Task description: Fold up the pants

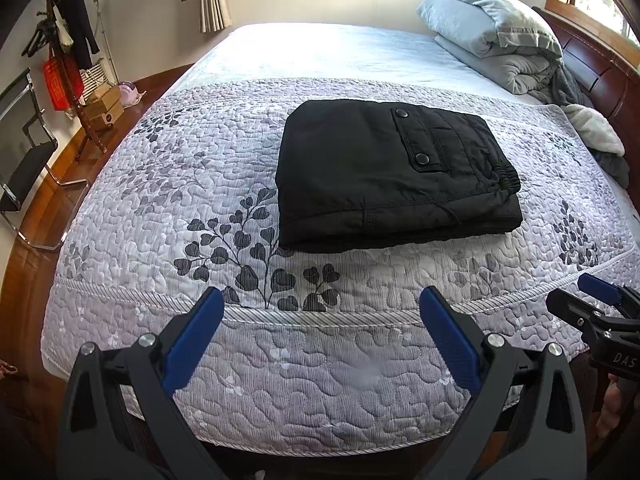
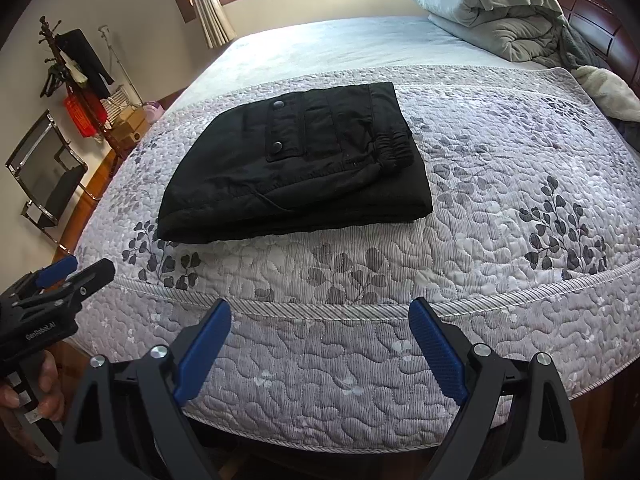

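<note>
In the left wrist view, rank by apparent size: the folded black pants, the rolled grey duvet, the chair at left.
1. Pants, clearly largest.
2. Duvet.
3. Chair, partly cut off by the frame edge, so unsure against the duvet.

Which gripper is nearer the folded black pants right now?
Neither clearly. The left gripper and right gripper both hover open over the quilt's near edge, short of the pants: left toward their folded end, right toward their waistband end.
</note>
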Available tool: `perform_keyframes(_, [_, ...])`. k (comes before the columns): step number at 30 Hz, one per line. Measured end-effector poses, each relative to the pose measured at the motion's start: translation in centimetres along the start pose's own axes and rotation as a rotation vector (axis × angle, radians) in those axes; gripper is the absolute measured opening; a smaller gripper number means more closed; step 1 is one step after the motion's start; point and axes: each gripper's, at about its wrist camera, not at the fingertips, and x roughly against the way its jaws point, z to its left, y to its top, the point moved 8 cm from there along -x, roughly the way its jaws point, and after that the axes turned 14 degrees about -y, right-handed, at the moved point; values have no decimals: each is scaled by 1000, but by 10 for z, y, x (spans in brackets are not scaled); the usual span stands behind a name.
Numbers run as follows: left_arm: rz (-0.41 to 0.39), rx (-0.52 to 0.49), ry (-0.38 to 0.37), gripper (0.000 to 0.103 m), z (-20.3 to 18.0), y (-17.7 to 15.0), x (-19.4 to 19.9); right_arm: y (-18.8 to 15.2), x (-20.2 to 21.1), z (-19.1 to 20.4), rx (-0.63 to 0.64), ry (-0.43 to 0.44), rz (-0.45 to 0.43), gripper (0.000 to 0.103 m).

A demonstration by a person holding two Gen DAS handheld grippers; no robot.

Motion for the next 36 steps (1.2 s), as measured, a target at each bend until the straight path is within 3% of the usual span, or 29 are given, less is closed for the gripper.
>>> perform_keyframes(36, [11, -16, 20, 98, 3, -1, -4, -3, -7, -1, -3, -5, 18, 91])
